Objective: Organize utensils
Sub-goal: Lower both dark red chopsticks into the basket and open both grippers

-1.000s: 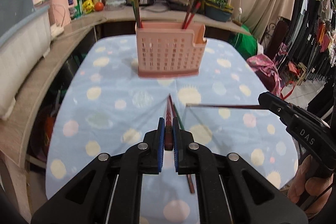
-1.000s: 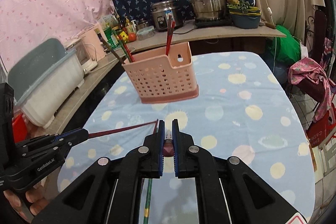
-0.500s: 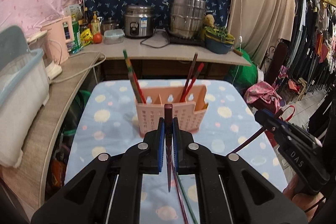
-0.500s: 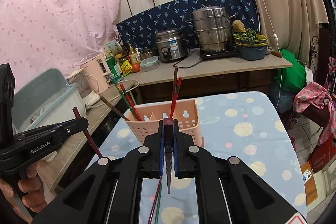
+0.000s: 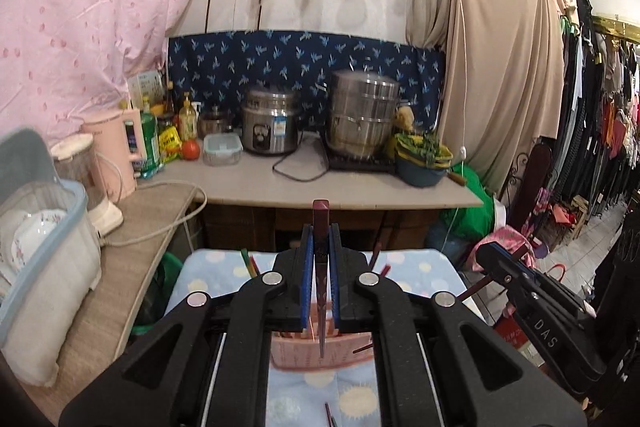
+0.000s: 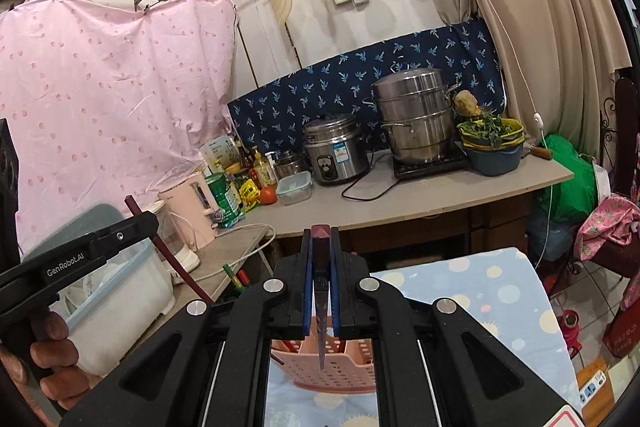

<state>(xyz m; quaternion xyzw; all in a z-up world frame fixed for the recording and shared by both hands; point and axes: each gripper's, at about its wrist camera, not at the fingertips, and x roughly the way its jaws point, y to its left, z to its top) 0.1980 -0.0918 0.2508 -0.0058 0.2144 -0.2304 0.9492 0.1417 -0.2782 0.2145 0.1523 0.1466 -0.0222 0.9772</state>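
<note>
Here, left gripper (image 5: 320, 259) clamped tight on a dark red chopstick (image 5: 320, 291), blunt end poking up past the fingertips, thin tip hanging down over the pink holder (image 5: 320, 353) just below and behind the fingers. Likewise right gripper (image 6: 320, 263) pinched shut on a second chopstick (image 6: 320, 307), upright between the pads, point dangling above the holder (image 6: 332, 367) on the dotted table (image 6: 500, 291).

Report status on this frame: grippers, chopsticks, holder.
Left gripper shut on a dark chopstick, tip down. Right gripper shut on another. Both above the pink holder. Nothing blocking it.
</note>
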